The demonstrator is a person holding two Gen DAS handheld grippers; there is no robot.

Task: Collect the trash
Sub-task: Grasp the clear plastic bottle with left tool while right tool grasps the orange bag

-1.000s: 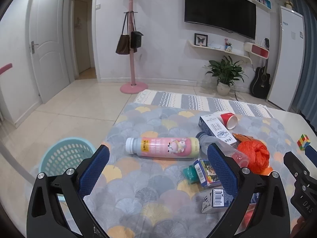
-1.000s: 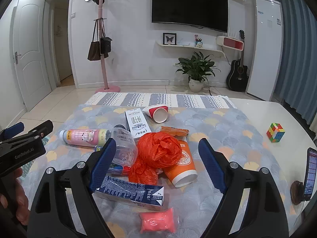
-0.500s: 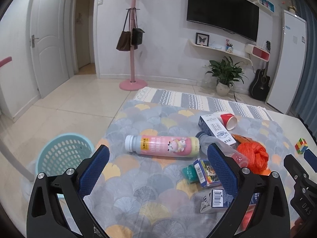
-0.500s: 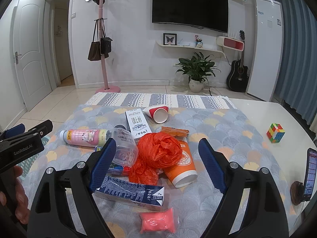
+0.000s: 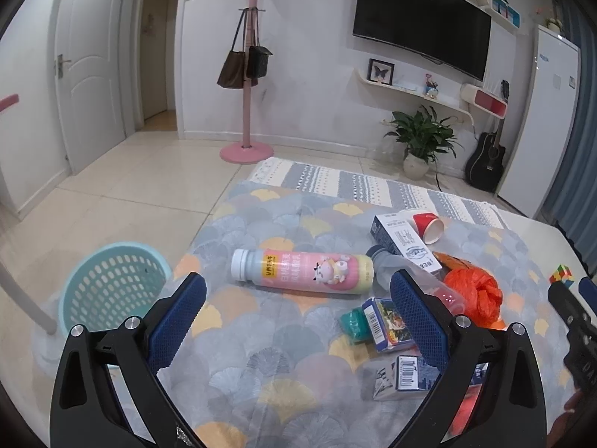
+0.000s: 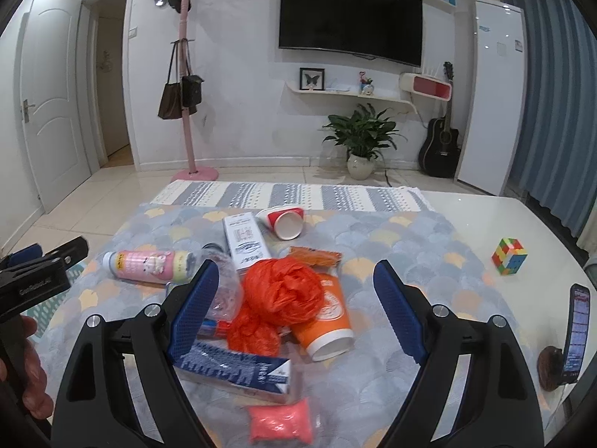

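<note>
Across the table (image 6: 466, 216) in front of you lies a patterned cloth (image 5: 283, 339) with the trash heaped on its right half. Left of the table, down on the floor, stands the teal basket (image 5: 112, 287), well apart from the heap.

Your left gripper (image 5: 296, 315) hangs released, jaws spread wide and holding nothing. The pink bottle (image 5: 302, 271) lies on its side just beyond the gap between its fingers, cap pointing left. Near the right finger sit a small blue printed box (image 5: 386, 323) with a teal piece (image 5: 352, 324) beside it, and a barcoded carton (image 5: 401, 373) nearer you, partly hidden by that finger.

Your right gripper (image 6: 296, 298) is likewise released, jaws wide, gripping nothing. Between its fingers you have the orange plastic bag (image 6: 280, 298), crumpled on top of the heap and touching the orange paper cup (image 6: 328, 321), which lies on its side with its mouth toward you. A clear crumpled bottle (image 6: 224, 283) sits against the left finger. Nearer you lies a blue and white carton (image 6: 238, 367), and nearest of all a small pink packet (image 6: 280, 420). Farther off, a white box (image 6: 244, 240) lies flat, with a red paper cup (image 6: 285, 222) tipped over to its right and an orange wrapper (image 6: 315, 255) behind the bag.

Off the cloth on the right, well apart from the trash, you have a colour cube (image 6: 509, 255) and a phone (image 6: 576, 330) propped upright at the table's edge.
</note>
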